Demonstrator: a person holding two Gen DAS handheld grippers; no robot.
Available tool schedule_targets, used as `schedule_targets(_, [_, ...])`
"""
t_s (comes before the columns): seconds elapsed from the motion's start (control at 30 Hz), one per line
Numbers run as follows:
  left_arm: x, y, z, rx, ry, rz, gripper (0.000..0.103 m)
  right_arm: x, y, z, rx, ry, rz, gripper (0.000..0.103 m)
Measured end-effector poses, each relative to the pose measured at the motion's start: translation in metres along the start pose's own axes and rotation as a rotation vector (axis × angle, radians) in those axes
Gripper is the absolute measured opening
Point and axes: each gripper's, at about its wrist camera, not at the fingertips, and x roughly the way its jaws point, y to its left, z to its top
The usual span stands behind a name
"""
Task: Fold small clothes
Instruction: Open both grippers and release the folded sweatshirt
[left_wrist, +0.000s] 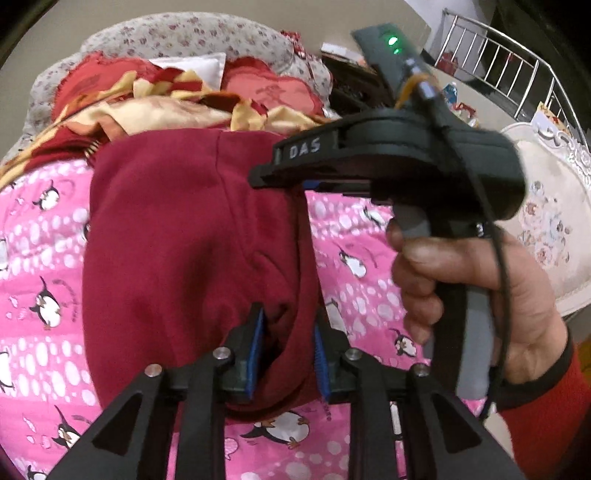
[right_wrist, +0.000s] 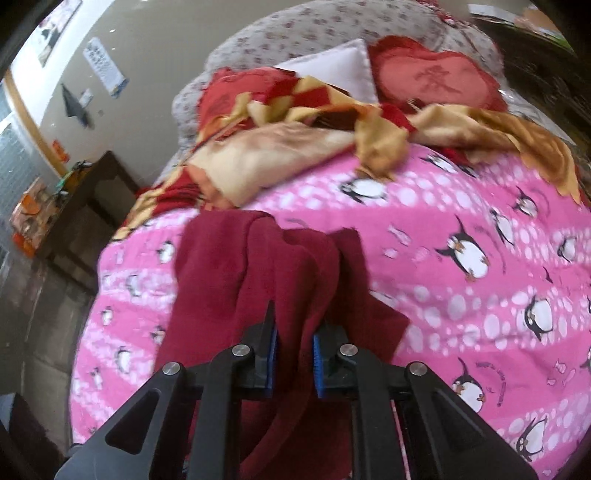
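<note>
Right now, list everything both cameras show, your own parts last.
Garment: one, dark red, on the bedspread, gathered between both grippers' pads.
Bedspread: one, pink with penguins, covering the bed.
Blanket: one, red and gold, rumpled at the far end.
Heart cushions: two, red, beyond the blanket.
White pillow: one, between the cushions.
Floral cover: one, grey, farthest back.
Metal rail: one, silver, right background.
Dark table: one, left of the bed.
Left gripper: black, blue pads, on the garment.
Right gripper: same, on the garment.
Right hand: holding its gripper's handle.
</note>
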Motion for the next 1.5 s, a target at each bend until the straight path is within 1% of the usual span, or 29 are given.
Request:
schedule_targets(0.03, [-0.001,0.001,-0.002,0.002,0.012,-0.006,0.033,0.007,-0.007,-0.003,0.029,0.013,0.005,0.019])
schedule_targets(0.07, [-0.004,0.003,-0.003,0.004,0.025,-0.014,0.038,0.014,-0.012,-0.006,0.051,0.027,0.015,0.022])
schedule_targets(0.1, [-0.011,0.005,-0.004,0.009,0.028,-0.018,0.040,0.018,-0.017,-0.007,0.069,0.031,0.020,0.022])
schedule_targets(0.13, [-0.020,0.007,-0.006,0.017,0.018,-0.014,0.048,0.019,-0.022,-0.009,0.092,0.028,0.025,0.027])
schedule_targets(0.17, [-0.034,0.011,-0.008,0.034,-0.005,-0.001,0.060,0.016,-0.029,-0.010,0.126,0.027,0.046,0.028])
schedule_targets(0.2, [-0.046,0.015,-0.010,0.050,-0.034,0.014,0.064,0.012,-0.031,-0.010,0.147,0.027,0.055,0.028])
schedule_targets(0.23, [-0.060,0.023,-0.014,0.067,-0.067,0.047,0.071,0.003,-0.033,-0.011,0.162,0.020,0.061,0.031])
schedule_targets(0.27, [-0.066,0.029,-0.014,0.074,-0.081,0.072,0.072,-0.008,-0.031,-0.013,0.156,0.006,0.058,0.032])
schedule_targets(0.3, [-0.073,0.038,-0.016,0.080,-0.091,0.107,0.072,-0.017,-0.027,-0.015,0.141,-0.008,0.052,0.033])
schedule_targets(0.37, [-0.079,0.053,-0.018,0.075,-0.091,0.163,0.072,-0.033,-0.019,-0.023,0.107,-0.022,0.053,0.044])
schedule_targets(0.43, [-0.074,0.069,-0.020,0.042,-0.069,0.215,0.072,-0.043,-0.010,-0.035,0.088,-0.010,0.061,0.051])
schedule_targets(0.5, [-0.070,0.080,-0.024,0.001,-0.049,0.215,0.072,-0.042,-0.003,-0.047,0.089,0.021,0.076,0.052])
schedule_targets(0.53, [-0.067,0.082,-0.027,-0.008,-0.047,0.211,0.072,-0.039,0.001,-0.055,0.094,0.050,0.088,0.052])
schedule_targets(0.6, [-0.062,0.080,-0.032,-0.007,-0.040,0.224,0.072,-0.031,0.008,-0.066,0.093,0.094,0.109,0.052])
schedule_targets(0.63, [-0.058,0.079,-0.035,0.000,-0.034,0.227,0.072,-0.029,0.010,-0.072,0.089,0.094,0.106,0.052])
schedule_targets(0.73, [-0.048,0.077,-0.038,0.008,-0.015,0.224,0.072,-0.039,0.011,-0.079,0.097,0.045,0.039,0.051])
schedule_targets(0.83, [-0.034,0.075,-0.041,0.019,0.009,0.226,0.072,-0.060,0.010,-0.081,0.103,-0.026,0.065,0.051])
schedule_targets(0.9, [-0.026,0.074,-0.044,0.017,0.026,0.224,0.072,-0.064,0.017,-0.080,0.070,-0.021,0.098,0.051])
schedule_targets(0.97, [-0.020,0.074,-0.047,0.007,0.037,0.222,0.072,-0.056,0.025,-0.083,0.035,0.007,0.118,0.048])
schedule_targets(1.0, [-0.018,0.075,-0.048,0.002,0.041,0.223,0.072,-0.049,0.028,-0.084,0.024,0.026,0.111,0.046])
schedule_targets(1.03, [-0.017,0.075,-0.048,-0.003,0.044,0.224,0.072,-0.038,0.030,-0.086,0.016,0.053,0.102,0.038])
schedule_targets(1.07, [-0.017,0.075,-0.048,-0.007,0.048,0.226,0.072,-0.030,0.030,-0.088,0.013,0.077,0.093,0.022])
schedule_targets(1.1, [-0.018,0.076,-0.049,-0.008,0.051,0.225,0.072,-0.022,0.029,-0.090,0.011,0.101,0.074,0.020])
schedule_targets(1.17, [-0.024,0.077,-0.049,-0.006,0.045,0.225,0.072,-0.026,0.025,-0.094,0.003,0.085,0.075,0.019])
schedule_targets(1.27, [-0.038,0.080,-0.049,-0.006,0.017,0.232,0.072,-0.053,0.014,-0.095,-0.027,0.013,0.040,0.018])
schedule_targets(1.33, [-0.040,0.082,-0.046,-0.019,0.008,0.236,0.072,-0.052,0.005,-0.097,-0.013,0.024,0.021,0.018])
schedule_targets(1.4, [-0.038,0.084,-0.043,-0.037,0.008,0.243,0.072,-0.039,0.001,-0.100,-0.009,0.054,-0.003,0.018])
schedule_targets(1.43, [-0.039,0.084,-0.042,-0.044,0.004,0.243,0.072,-0.034,0.002,-0.102,-0.013,0.067,-0.010,0.018])
schedule_targets(1.5, [-0.041,0.083,-0.040,-0.043,-0.007,0.237,0.072,-0.035,0.002,-0.105,-0.003,0.063,-0.003,0.019])
